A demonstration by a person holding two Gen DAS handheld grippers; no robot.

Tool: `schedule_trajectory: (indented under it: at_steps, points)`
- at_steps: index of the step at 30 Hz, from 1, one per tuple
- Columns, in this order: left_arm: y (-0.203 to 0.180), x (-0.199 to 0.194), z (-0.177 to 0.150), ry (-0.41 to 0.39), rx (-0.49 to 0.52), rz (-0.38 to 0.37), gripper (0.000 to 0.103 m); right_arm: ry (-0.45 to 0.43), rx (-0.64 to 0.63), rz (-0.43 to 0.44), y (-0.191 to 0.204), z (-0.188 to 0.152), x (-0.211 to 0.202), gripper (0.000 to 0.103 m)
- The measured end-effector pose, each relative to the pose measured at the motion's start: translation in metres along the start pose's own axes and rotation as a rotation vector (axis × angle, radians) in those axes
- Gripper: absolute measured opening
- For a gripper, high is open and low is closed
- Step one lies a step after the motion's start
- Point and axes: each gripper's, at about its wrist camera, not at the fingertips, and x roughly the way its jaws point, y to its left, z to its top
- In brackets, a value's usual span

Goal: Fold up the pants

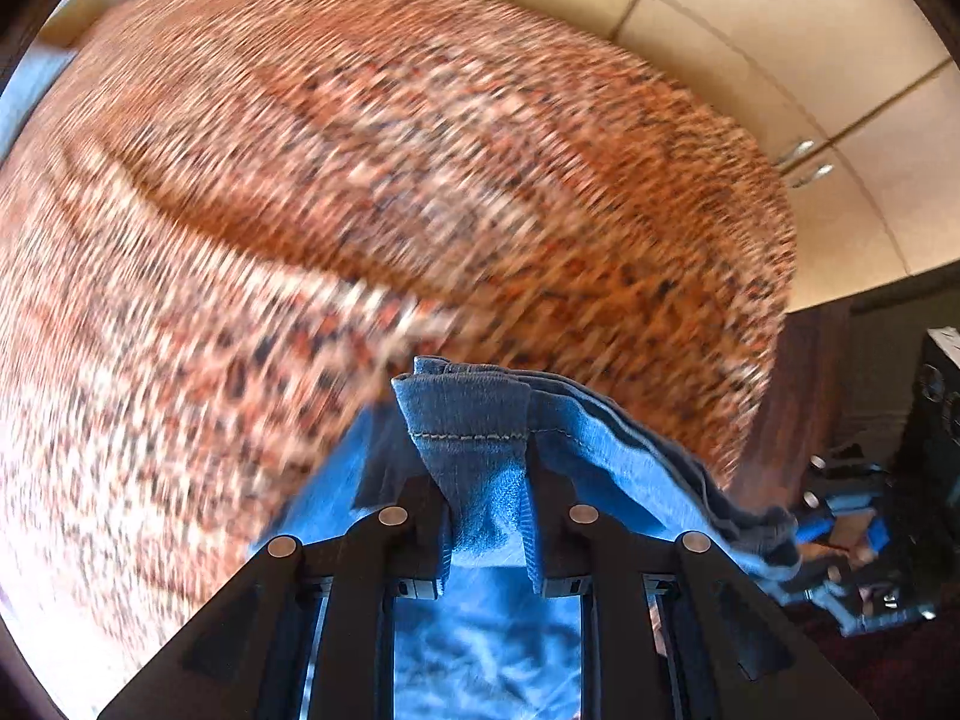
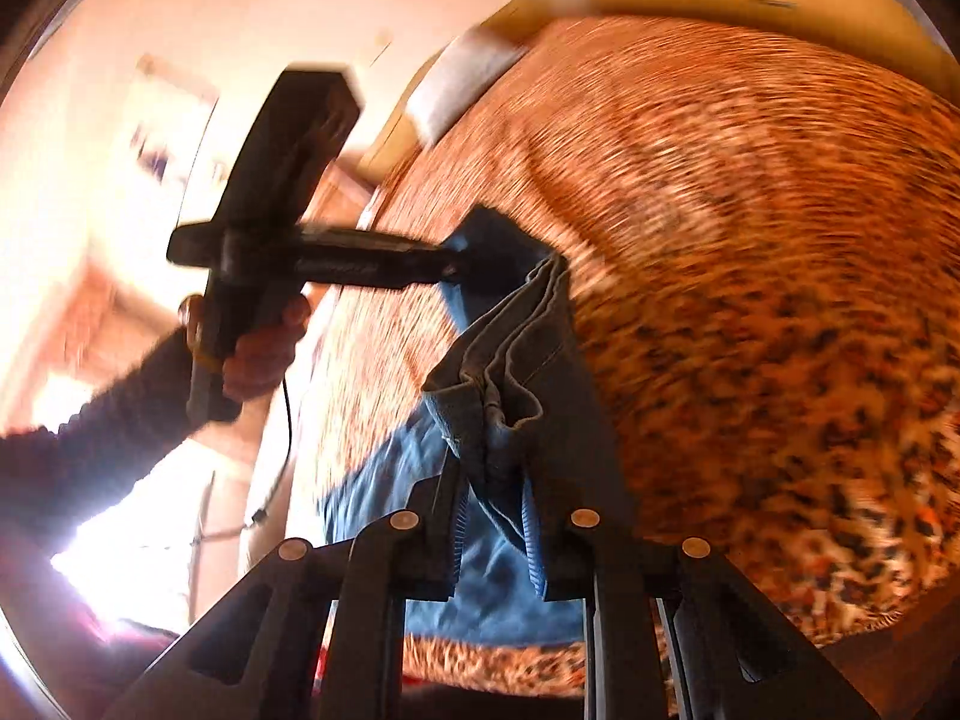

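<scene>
The blue denim pants (image 1: 468, 414) hang lifted above a leopard-print bedspread (image 1: 360, 180). In the left wrist view my left gripper (image 1: 487, 480) is shut on a stitched hem of the pants, and the cloth bunches up between the fingers. In the right wrist view my right gripper (image 2: 495, 480) is shut on a folded edge of the pants (image 2: 516, 348). The denim stretches from there up to the left gripper (image 2: 450, 267), which a hand (image 2: 258, 354) in a dark sleeve holds. More blue cloth droops below both grippers.
The bedspread (image 2: 750, 240) fills most of both views, blurred. Cream cabinet doors (image 1: 780, 30) stand beyond the bed. Dark furniture and blue clutter (image 1: 852, 540) sit low at the right. A white pillow (image 2: 462, 84) lies at the bed's far end. A thin cable (image 2: 288, 420) dangles below the hand.
</scene>
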Motion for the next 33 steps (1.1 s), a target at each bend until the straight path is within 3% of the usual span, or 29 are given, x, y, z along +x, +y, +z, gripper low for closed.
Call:
schedule_trajectory:
  at_steps: [4,8,10,12,15,17,21,24,27,33]
  points:
    - [0.021,0.024,-0.044,0.074,-0.138,0.158,0.033,0.157,-0.101,-0.005,0.027,-0.020,0.044,0.020]
    - [0.039,0.037,-0.082,0.103,-0.319,0.148,0.037,0.341,-0.104,-0.033,0.030,-0.051,0.094,0.020]
    - [0.047,0.026,-0.107,0.076,-0.422,0.122,0.040,0.418,-0.143,-0.103,0.031,-0.063,0.114,0.021]
    - [0.051,0.013,-0.131,0.038,-0.492,0.118,0.042,0.462,-0.157,-0.115,0.036,-0.065,0.119,0.022]
    - [0.047,-0.006,-0.174,-0.020,-0.609,0.087,0.053,0.424,-0.143,-0.022,0.043,-0.045,0.095,0.035]
    - [0.034,-0.009,-0.199,-0.042,-0.682,0.054,0.053,0.370,-0.136,0.029,0.041,-0.023,0.077,0.050]
    - [0.004,0.008,-0.230,-0.076,-0.827,-0.043,0.059,0.340,-0.133,0.040,0.019,0.029,0.076,0.052]
    - [-0.021,0.028,-0.242,-0.101,-0.988,-0.122,0.060,0.430,-0.182,0.053,0.003,0.061,0.100,0.052]
    - [-0.034,0.044,-0.248,-0.132,-1.159,-0.151,0.060,0.532,-0.290,0.102,0.001,0.083,0.123,0.052]
    - [-0.051,0.063,-0.256,-0.255,-1.503,-0.206,0.064,0.711,-0.445,0.144,0.007,0.101,0.158,0.052]
